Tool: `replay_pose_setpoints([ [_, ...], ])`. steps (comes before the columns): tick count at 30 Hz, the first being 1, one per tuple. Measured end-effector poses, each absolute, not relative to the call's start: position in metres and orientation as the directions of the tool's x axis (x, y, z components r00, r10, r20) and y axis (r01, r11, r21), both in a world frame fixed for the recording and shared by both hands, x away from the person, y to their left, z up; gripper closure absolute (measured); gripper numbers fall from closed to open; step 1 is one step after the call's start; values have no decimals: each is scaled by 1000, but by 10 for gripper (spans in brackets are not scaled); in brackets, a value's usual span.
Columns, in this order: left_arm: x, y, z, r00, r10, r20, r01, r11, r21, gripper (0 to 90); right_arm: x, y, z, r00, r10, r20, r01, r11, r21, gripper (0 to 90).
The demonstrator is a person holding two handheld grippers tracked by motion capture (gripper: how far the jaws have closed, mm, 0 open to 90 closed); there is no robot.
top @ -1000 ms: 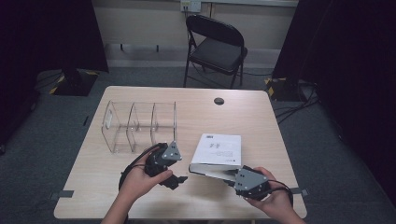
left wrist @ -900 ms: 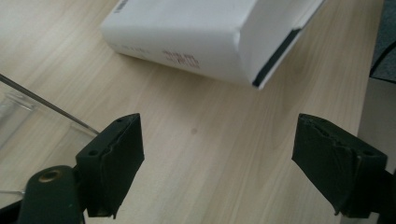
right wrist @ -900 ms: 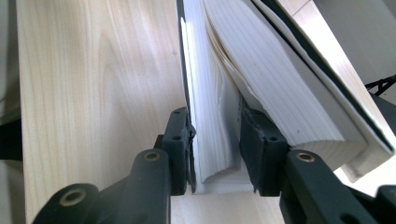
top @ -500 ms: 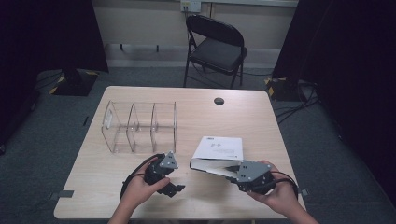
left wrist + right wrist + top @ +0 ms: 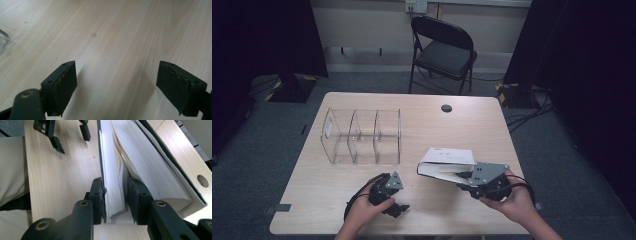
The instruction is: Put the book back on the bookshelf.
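From the high view: white book (image 5: 447, 162) near the front of the pale wood counter (image 5: 462, 125), lifted at one end by the right tool (image 5: 460, 176). Clear plastic box (image 5: 362, 136) with three slots left of the book. Left tool (image 5: 396, 205) low, left of the book. Print on the cover too small to read.

From the left gripper view: left tool (image 5: 117, 87) wide open, bare wood grain between.

From the right gripper view: right tool (image 5: 115, 195) pinching a thick bunch of the book's (image 5: 140, 167) pages, just closing tighter.
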State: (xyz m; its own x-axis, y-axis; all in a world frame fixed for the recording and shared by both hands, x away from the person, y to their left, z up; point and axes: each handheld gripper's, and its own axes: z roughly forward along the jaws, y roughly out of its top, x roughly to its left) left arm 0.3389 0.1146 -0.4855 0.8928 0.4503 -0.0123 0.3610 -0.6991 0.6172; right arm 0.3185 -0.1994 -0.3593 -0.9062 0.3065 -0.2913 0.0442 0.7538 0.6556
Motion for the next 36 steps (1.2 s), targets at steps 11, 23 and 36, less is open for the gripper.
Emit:
replay_pose_setpoints([
  [11, 337, 114, -488, 900, 436, -13, 345, -692, 635, 157, 320, -203, -343, -922, 314, -225, 83, 730, 678, 683],
  [23, 337, 116, -490, 898, 439, -10, 339, -678, 652, 152, 330, -200, -322, -930, 309, -201, 131, 786, 604, 697],
  [36, 338, 117, -493, 902, 433, -7, 326, -669, 668, 114, 338, -205, -309, -949, 280, -142, 144, 790, 596, 715],
])
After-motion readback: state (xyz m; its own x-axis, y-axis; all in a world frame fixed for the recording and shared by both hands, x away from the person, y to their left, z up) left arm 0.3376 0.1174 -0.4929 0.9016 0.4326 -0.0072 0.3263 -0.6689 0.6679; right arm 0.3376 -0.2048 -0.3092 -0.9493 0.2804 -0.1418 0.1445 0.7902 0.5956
